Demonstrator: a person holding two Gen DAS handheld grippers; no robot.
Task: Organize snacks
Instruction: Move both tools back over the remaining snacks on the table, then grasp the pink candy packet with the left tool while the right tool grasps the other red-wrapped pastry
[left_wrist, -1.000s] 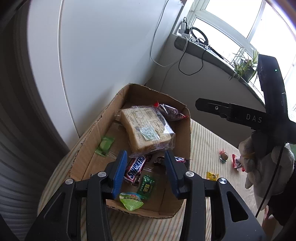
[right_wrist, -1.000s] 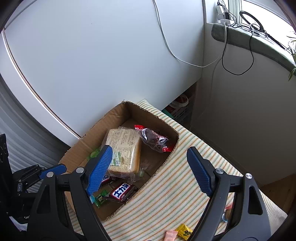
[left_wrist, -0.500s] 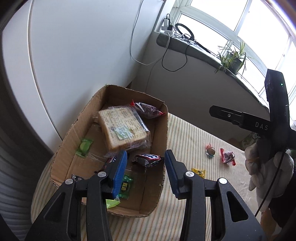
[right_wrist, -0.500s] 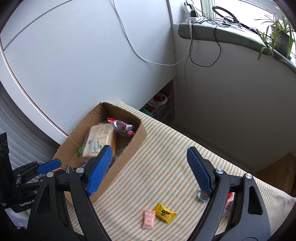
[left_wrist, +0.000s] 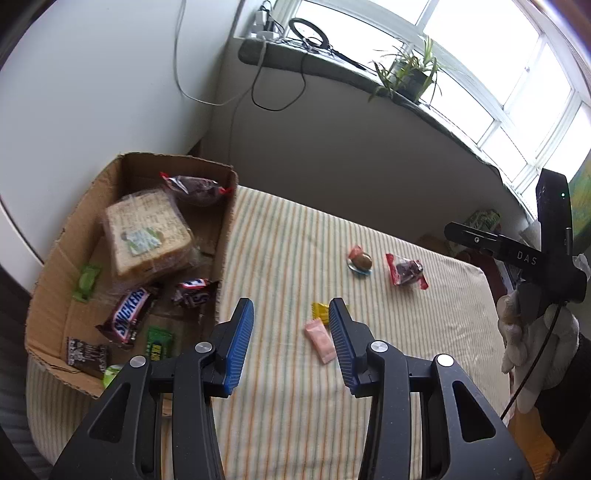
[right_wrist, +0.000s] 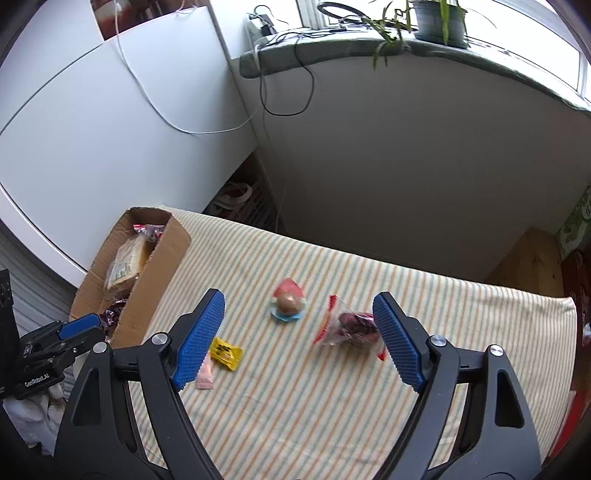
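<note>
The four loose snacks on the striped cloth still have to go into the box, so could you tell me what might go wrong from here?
1. The pink candy and yellow candy lie close together, so the open left gripper may pinch both or knock one aside.
2. The striped cloth looks soft; a low grasp could catch fabric.
3. The round wrapped sweet may roll from the open right gripper.

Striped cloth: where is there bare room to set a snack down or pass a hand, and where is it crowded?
Bare: the near cloth in front of all four loose snacks, and the strip between the box and the round candy. Crowded: the yellow candy and pink candy lie close together, and the box floor is mostly covered.
</note>
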